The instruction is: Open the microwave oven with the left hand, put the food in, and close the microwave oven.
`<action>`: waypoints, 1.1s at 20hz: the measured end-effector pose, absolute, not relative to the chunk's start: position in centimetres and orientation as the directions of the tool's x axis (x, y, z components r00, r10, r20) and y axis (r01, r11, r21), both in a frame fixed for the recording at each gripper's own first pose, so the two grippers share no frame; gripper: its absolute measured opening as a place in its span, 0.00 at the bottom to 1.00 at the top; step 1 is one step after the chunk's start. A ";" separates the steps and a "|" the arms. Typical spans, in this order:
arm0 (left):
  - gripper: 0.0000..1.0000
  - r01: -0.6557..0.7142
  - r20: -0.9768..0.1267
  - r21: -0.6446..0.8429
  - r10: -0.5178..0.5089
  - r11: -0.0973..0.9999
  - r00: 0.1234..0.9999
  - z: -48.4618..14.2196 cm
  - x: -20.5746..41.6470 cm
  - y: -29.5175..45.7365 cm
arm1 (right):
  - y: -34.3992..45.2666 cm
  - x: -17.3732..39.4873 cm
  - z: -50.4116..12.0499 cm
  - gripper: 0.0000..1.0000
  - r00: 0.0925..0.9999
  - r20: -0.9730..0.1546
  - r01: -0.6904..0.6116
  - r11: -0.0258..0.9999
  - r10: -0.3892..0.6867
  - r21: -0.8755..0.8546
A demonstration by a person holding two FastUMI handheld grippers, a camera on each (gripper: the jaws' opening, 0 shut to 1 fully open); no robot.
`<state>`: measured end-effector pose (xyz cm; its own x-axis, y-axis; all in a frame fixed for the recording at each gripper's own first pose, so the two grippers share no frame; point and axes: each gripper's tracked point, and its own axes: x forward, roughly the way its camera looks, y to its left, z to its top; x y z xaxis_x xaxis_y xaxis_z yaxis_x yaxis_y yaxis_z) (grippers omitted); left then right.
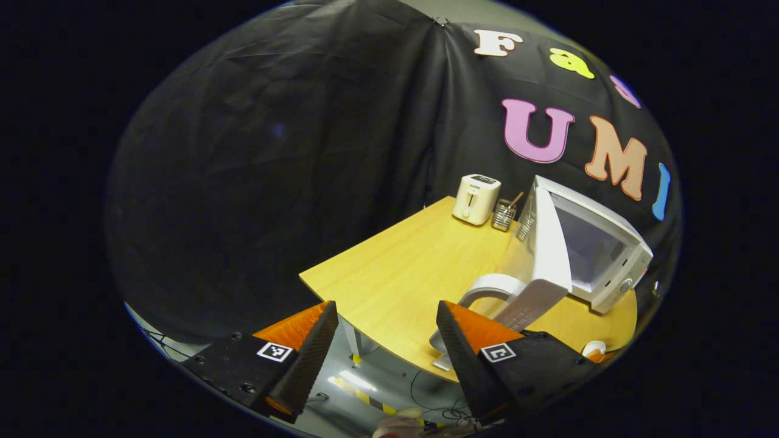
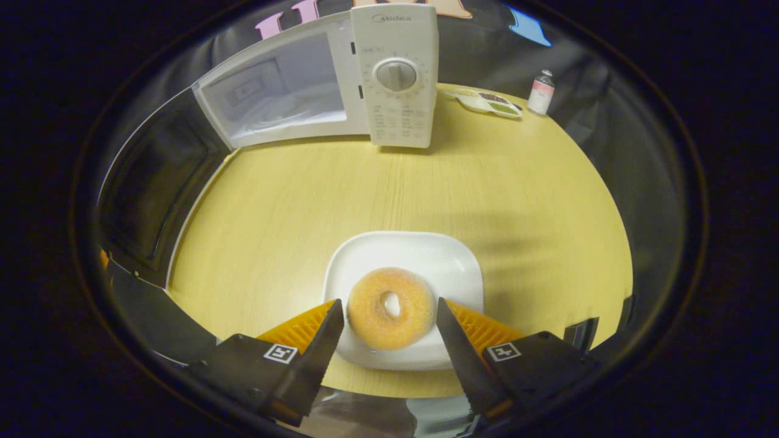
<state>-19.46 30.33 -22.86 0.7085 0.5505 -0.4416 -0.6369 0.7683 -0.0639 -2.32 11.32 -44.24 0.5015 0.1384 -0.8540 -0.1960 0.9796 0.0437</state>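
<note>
Left gripper view: toaster (image 1: pixel 476 199) at the far edge of the table (image 1: pixel 401 274), utensil holder (image 1: pixel 504 214) just beside it on the right, microwave (image 1: pixel 599 252) farther right with door (image 1: pixel 544 255) swung open toward the near edge.

Right gripper view: microwave (image 2: pixel 341 85) at the back of the table (image 2: pixel 517 201), cavity on the left, control panel (image 2: pixel 397 76) on the right, door (image 2: pixel 152 188) open along the left side. Behind and right of the microwave, a small tray (image 2: pixel 487 101), with a bottle (image 2: pixel 540 92) just right of it. Near the front edge, a plate (image 2: pixel 426 261) with a doughnut (image 2: pixel 389 308) lying on it, between the fingers of the right gripper (image 2: pixel 389 331).
</note>
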 end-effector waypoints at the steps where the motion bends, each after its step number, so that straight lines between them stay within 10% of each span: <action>1: 0.96 -0.645 -0.425 -0.077 0.560 0.760 0.711 -22.2 -19.4 30.8 | 11.5 -2.3 -44.5 0.94 0.497 -0.858 -0.192 0.981 0.132 0.040; 8: 0.96 -0.649 -0.373 -0.079 0.581 0.757 0.723 -20.7 -18.1 32.9 | 11.9 -2.6 -44.6 0.68 0.499 -0.860 -0.202 0.979 0.110 0.007; 22: 0.96 -0.593 -0.409 -0.136 0.500 0.793 0.763 -23.1 -14.7 32.8 | 24.2 -2.0 -36.2 0.74 0.543 -0.696 -0.048 0.845 0.470 0.533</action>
